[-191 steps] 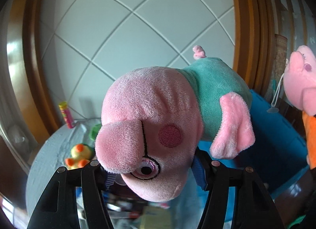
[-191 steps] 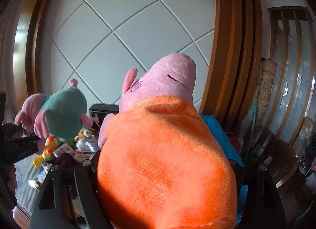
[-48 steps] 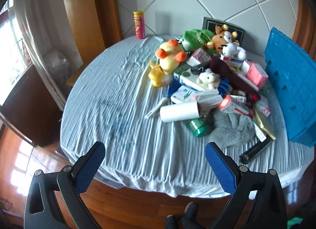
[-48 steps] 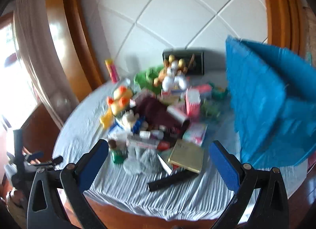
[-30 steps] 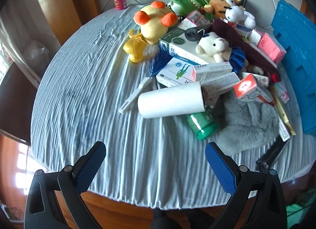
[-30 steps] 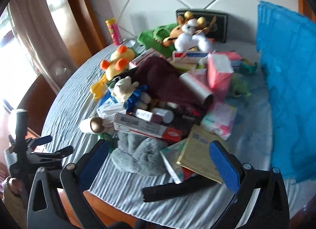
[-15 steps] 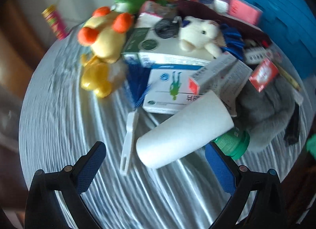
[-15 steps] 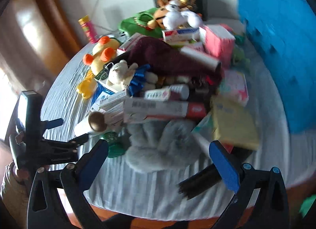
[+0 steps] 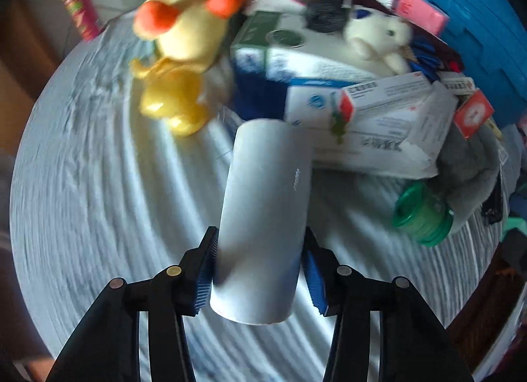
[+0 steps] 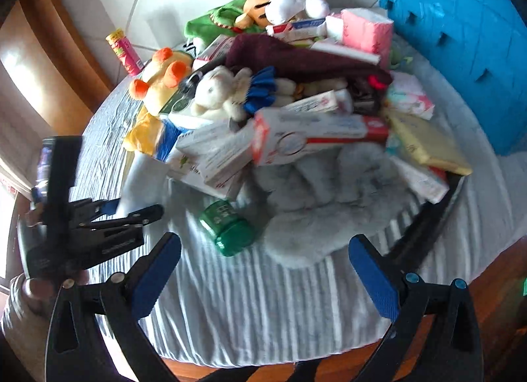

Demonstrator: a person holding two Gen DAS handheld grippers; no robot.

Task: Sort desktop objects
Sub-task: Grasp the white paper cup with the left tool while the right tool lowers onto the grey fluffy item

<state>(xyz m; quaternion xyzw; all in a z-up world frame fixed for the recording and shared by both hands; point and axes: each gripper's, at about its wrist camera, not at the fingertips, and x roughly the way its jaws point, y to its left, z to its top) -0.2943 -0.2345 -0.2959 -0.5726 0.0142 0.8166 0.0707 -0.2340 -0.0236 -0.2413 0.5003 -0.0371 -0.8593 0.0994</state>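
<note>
At the near edge of the pile on the round table [image 9: 98, 184], the left gripper [image 9: 260, 270] clamps its jaws on a white cylinder [image 9: 266, 217] lying beside the stacked boxes [image 9: 388, 118]. The right gripper [image 10: 263, 270] hangs wide open above a green jar [image 10: 227, 227] and a grey furry cloth [image 10: 329, 204].

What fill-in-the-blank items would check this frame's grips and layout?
1. The left gripper is shut on the white ____.
2. The right gripper is ____ and holds nothing.
3. The green jar lies on its ____ on the cloth.
4. The yellow plush's round knobs are ____.

Answers: roll; open; side; orange
</note>
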